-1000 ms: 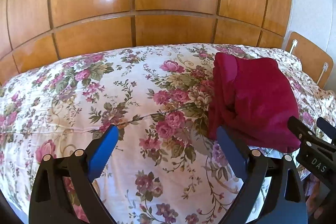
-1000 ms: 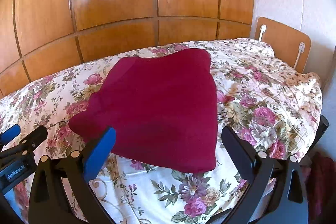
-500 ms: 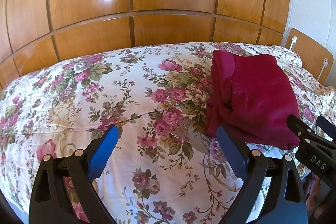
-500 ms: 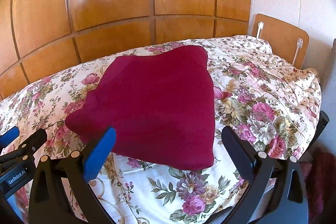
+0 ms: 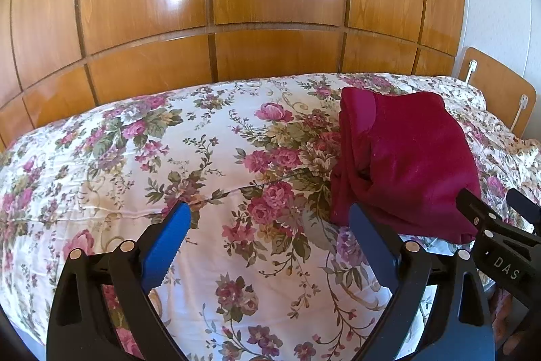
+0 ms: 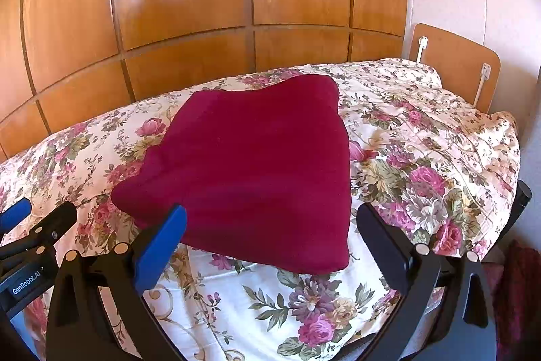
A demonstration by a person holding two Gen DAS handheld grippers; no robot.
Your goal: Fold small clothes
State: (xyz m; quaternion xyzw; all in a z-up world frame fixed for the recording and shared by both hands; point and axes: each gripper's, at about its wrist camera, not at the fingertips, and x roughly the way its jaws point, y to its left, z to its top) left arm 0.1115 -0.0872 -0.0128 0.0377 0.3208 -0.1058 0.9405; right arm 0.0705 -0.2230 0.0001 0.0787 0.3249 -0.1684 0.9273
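The left gripper and the right gripper are held level with jaws wide above the floral bedspread, the folded dark-red garment lying at 12 o'clock of the right one.

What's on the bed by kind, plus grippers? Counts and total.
Garment, dark red, folded: 1
Bedspread, floral: 1
Left gripper and right gripper, both open: 2
Total: 4
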